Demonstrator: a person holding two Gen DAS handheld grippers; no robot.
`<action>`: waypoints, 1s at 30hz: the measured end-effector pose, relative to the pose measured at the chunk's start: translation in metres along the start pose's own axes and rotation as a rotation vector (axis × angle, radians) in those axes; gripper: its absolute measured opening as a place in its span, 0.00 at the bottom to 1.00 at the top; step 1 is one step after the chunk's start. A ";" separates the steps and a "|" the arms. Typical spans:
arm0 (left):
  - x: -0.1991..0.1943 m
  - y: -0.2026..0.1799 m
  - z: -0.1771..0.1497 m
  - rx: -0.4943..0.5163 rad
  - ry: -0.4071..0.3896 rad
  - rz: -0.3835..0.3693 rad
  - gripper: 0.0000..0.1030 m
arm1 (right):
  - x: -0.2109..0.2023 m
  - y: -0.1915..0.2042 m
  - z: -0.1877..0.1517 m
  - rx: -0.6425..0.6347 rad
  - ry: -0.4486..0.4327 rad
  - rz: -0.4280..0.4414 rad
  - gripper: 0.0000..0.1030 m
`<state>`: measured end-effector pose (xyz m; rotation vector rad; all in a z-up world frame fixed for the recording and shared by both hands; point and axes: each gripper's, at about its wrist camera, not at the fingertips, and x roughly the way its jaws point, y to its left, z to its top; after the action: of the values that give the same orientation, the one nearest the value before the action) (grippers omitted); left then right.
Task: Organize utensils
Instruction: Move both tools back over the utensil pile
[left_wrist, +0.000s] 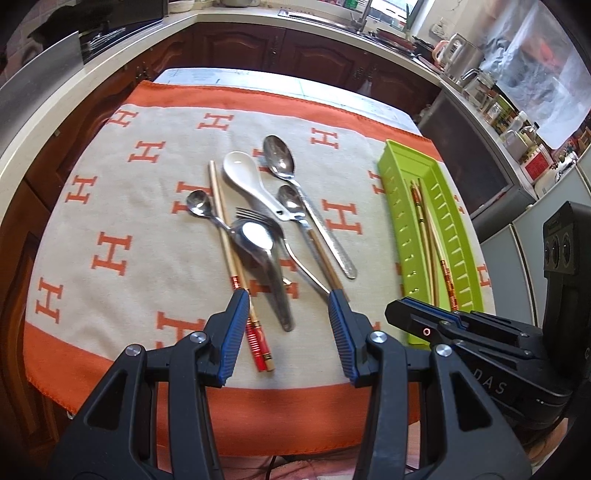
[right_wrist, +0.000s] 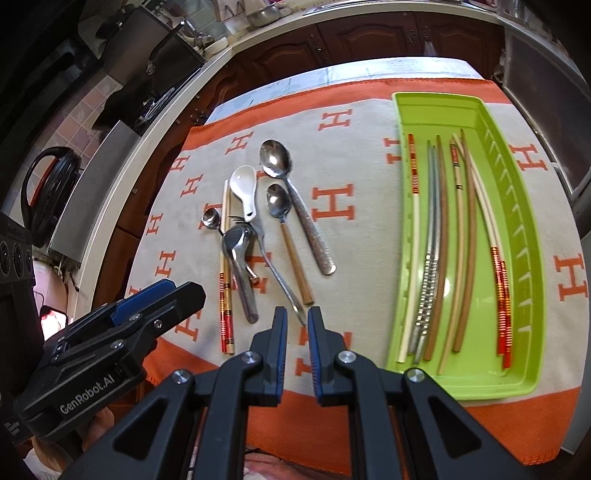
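Observation:
Loose utensils lie on an orange and cream cloth (left_wrist: 122, 206): a white ceramic spoon (left_wrist: 247, 181), several steel spoons (left_wrist: 280, 155), a fork (left_wrist: 258, 221) and one red-ended chopstick (left_wrist: 231, 258). A green tray (right_wrist: 517, 229) on the right holds several chopsticks (right_wrist: 439, 240). My left gripper (left_wrist: 290, 295) is open and empty, above the near ends of the utensils. My right gripper (right_wrist: 297, 314) is nearly shut with a narrow gap and holds nothing, just in front of the fork handle tip (right_wrist: 299, 314). It also shows in the left wrist view (left_wrist: 424, 317).
The cloth covers a small table (left_wrist: 258, 79) ringed by a kitchen counter with dark wood cabinets (left_wrist: 295, 48). Jars and a kettle (left_wrist: 461, 55) stand on the counter at right. A fridge (left_wrist: 535, 240) is beside the tray.

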<state>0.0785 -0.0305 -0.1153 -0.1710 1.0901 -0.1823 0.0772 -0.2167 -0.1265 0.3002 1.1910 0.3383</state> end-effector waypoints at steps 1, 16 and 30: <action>0.001 0.002 0.000 -0.005 0.003 0.003 0.40 | 0.002 0.002 0.000 -0.004 0.004 0.000 0.11; 0.012 0.033 0.006 -0.053 0.013 0.035 0.40 | 0.018 0.014 0.008 -0.017 0.036 -0.005 0.11; 0.045 0.072 0.015 -0.098 0.069 0.030 0.40 | 0.040 0.011 0.030 -0.027 0.052 -0.020 0.11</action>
<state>0.1172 0.0297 -0.1638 -0.2372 1.1708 -0.1084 0.1170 -0.1922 -0.1458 0.2578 1.2385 0.3462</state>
